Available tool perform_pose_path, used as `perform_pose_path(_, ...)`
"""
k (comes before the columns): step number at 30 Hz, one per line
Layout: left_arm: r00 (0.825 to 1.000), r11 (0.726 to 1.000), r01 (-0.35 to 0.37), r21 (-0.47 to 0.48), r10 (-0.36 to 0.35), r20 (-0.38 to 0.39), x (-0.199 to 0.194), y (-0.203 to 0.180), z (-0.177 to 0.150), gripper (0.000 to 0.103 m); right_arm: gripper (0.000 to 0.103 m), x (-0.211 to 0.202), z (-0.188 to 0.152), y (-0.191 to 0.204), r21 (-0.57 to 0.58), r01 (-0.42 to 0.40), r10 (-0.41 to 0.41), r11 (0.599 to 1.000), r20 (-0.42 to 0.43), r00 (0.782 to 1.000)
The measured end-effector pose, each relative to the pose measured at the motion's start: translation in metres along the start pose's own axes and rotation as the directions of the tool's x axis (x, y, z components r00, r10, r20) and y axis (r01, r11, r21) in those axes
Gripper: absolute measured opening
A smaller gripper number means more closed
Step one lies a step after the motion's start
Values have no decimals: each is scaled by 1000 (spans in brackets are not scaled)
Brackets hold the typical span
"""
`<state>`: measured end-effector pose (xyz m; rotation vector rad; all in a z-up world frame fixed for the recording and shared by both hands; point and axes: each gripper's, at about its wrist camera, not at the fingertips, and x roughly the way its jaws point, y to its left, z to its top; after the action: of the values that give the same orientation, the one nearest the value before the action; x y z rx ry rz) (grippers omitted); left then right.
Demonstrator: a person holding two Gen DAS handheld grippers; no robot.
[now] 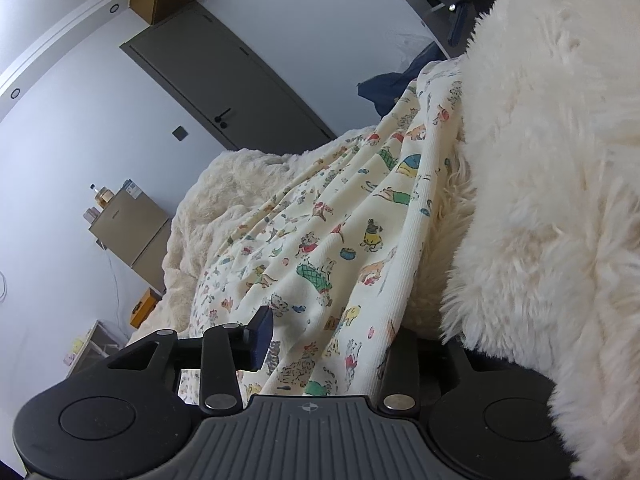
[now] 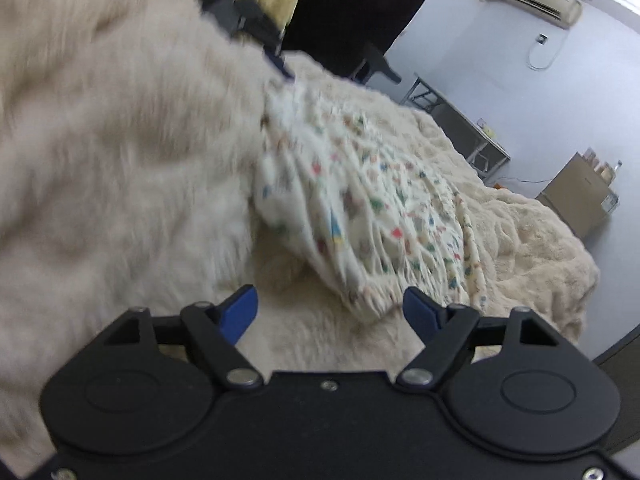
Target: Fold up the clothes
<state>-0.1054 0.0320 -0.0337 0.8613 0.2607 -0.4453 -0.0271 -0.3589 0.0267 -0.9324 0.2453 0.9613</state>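
Note:
A cream garment (image 1: 320,240) printed with small coloured animals hangs in taut folds over a plush cream blanket (image 1: 224,192). My left gripper (image 1: 320,340) is shut on its bunched end. One blue pad (image 1: 260,336) shows and cloth hides the other finger. In the right wrist view the left gripper (image 2: 276,60) holds the garment (image 2: 360,200) up by its top. My right gripper (image 2: 328,312) is open with nothing between its fingers, and the garment's lower hem lies just ahead of it. This view is motion-blurred.
A white fluffy mass (image 1: 540,200) fills one side of each view (image 2: 120,140); whether it is a sleeve or bedding is unclear. A dark blue cloth (image 1: 384,92) lies behind the garment. Past the bed are a grey door (image 1: 224,80), a small fridge (image 2: 576,200) and a metal table (image 2: 460,128).

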Motion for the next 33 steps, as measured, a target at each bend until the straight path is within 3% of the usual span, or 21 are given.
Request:
perform_pose_path(2,1000,1000,-2,5,2,1,0,-1,0,36,68,14,2,4,-43,68,-69,997,-6,998)
perform_pose_path(4,1000,1000,-4,12,4,4,0,-2,0,35,64,21,4,9,-68,88,-86,994,32,996)
perform_pose_path(6,999,999,-18,44,17,32,-2,-4,1,20,55,28,5,13,-93,99,-94,991,51,994)
perform_pose_path(7,999,999,-21,50,19,38,-3,-4,1,5,46,31,5,14,-102,101,-96,990,56,994)
perform_pose_path(10,996,996,-57,67,52,76,-5,0,3,2,22,30,9,0,-63,70,-64,996,85,994)
perform_pose_path(16,989,998,-25,-61,34,146,3,69,9,3,15,29,17,-28,17,4,-6,1000,151,988)
perform_pose_path(18,990,992,5,-129,14,142,30,117,20,3,14,27,17,-54,95,-24,4,995,213,977)
perform_pose_path(20,993,989,19,-144,-1,120,53,140,31,3,14,29,14,-86,211,-53,-7,976,271,963)
perform_pose_path(24,998,987,52,-154,-48,28,121,183,61,3,10,45,-1,-150,459,-113,-43,881,316,948)
perform_pose_path(26,996,987,69,-142,-75,-41,165,200,78,3,10,59,-16,-179,579,-135,-58,804,302,952)
perform_pose_path(28,989,982,100,-158,-115,-90,199,209,86,3,9,78,-31,-204,680,-140,-64,720,266,962)
perform_pose_path(30,968,963,163,-215,-198,-152,241,214,92,3,9,88,-43,-214,729,-141,-58,670,240,969)
perform_pose_path(31,964,958,173,-228,-211,-159,244,215,91,3,9,98,-56,-225,786,-159,-34,598,222,974)
perform_pose_path(33,940,928,210,-307,-278,-196,267,220,88,4,10,120,-81,-243,871,-201,23,448,214,977)
